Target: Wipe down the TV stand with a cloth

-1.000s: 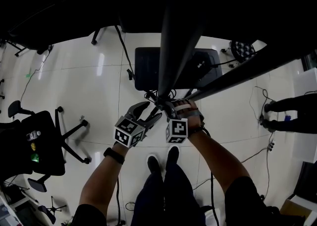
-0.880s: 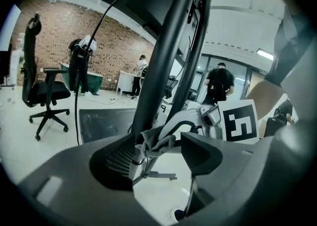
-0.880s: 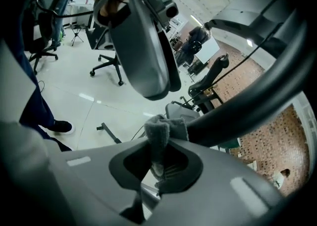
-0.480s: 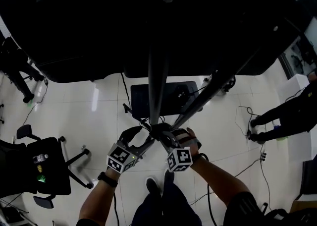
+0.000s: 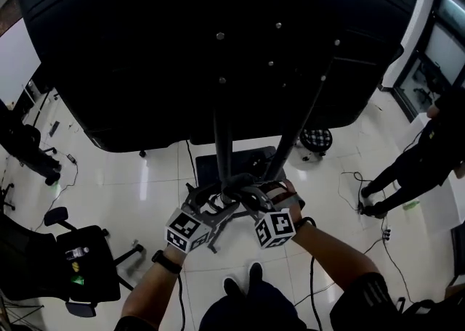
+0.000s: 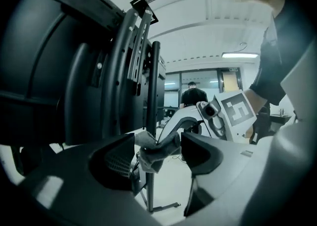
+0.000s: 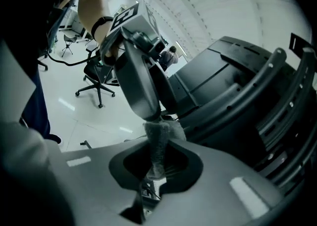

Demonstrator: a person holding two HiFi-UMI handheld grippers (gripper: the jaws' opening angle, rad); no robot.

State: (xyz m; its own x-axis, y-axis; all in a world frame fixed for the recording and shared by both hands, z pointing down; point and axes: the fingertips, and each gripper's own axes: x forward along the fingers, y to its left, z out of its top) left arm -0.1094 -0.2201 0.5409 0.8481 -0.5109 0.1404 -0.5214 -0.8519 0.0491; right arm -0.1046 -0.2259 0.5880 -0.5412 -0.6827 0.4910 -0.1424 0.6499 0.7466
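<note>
The TV stand's black poles rise to the back of a large black TV. Both grippers meet where the poles join. A grey cloth is pinched between the jaws of my right gripper, which is shut on it beside a pole. From the left gripper view the bunched cloth sits in the gap of my left gripper, whose jaws stand apart with the ribbed pad bare. In the head view the left gripper and the right gripper nearly touch.
The stand's dark base plate lies on the white tiled floor with cables around it. An office chair stands at the lower left, a patterned stool behind the stand, and a person at the right.
The head view has tilted up, so the TV's back now fills the top. Both grippers have stayed together at the pole junction with the cloth.
</note>
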